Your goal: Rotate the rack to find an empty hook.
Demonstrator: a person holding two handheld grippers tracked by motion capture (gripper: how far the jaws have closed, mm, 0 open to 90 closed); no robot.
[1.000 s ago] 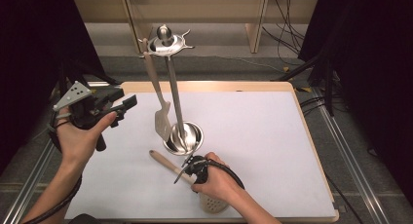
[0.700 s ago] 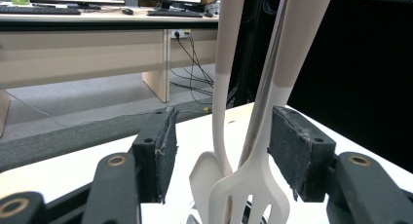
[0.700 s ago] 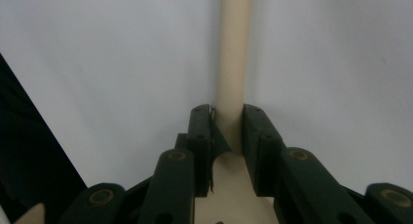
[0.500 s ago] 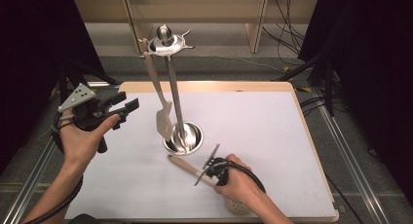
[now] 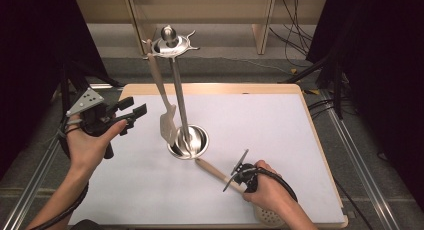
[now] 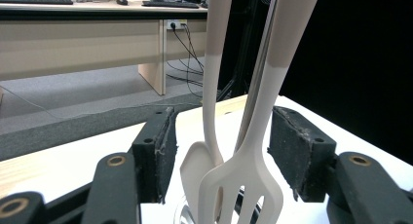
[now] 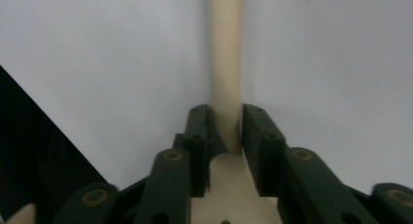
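Slotted turner on rack, mid-table; skimmer just right of its base

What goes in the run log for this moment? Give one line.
right tongs: closed on cream wooden-handled skimmer lying on white table | left tongs: open, beside steel utensil stand

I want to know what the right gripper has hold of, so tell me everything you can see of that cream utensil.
The cream utensil lies flat on the white table, its straight handle pointing toward the metal stand's base. The perforated, plastic-looking head pokes out under the person's right hand. The right gripper has its jaws on either side of the handle near the head.
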